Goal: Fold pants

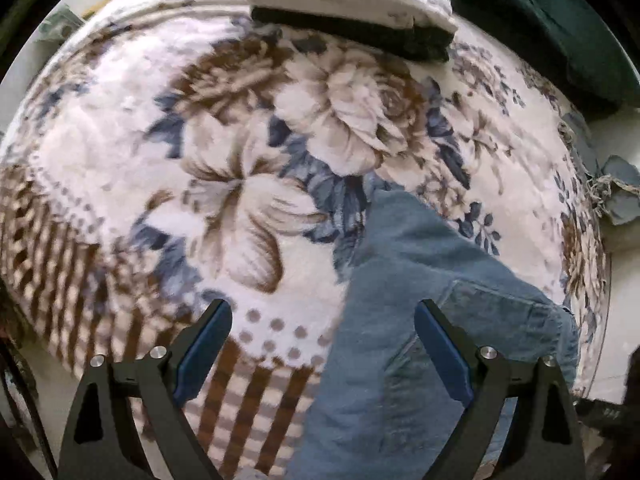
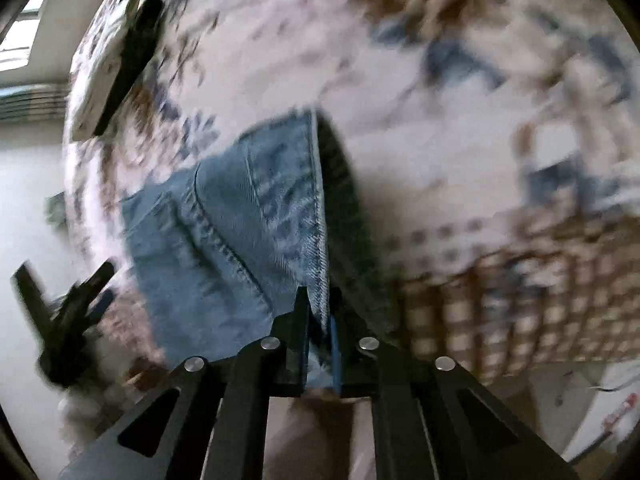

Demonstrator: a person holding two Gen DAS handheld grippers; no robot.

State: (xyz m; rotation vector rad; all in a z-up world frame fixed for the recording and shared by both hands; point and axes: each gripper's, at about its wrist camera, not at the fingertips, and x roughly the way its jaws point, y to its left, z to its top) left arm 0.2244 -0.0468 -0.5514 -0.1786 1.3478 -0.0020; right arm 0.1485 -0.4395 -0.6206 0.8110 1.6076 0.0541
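The blue denim pants (image 1: pixel 420 312) lie on a floral blanket (image 1: pixel 200 140) at the lower right of the left wrist view. My left gripper (image 1: pixel 324 320) is open and empty, with its right finger over the denim and its left finger over the blanket. In the right wrist view my right gripper (image 2: pixel 319 304) is shut on the edge of the pants (image 2: pixel 248 216) and holds it raised, with a shadow beneath. The left gripper (image 2: pixel 68 320) appears blurred at the left of that view.
A stack of folded white and black clothes (image 1: pixel 352 12) lies at the blanket's far side, also in the right wrist view (image 2: pixel 116 64). Dark green cloth (image 1: pixel 560 28) is heaped at the far right. Frayed blue denim (image 1: pixel 616 192) hangs off the right edge.
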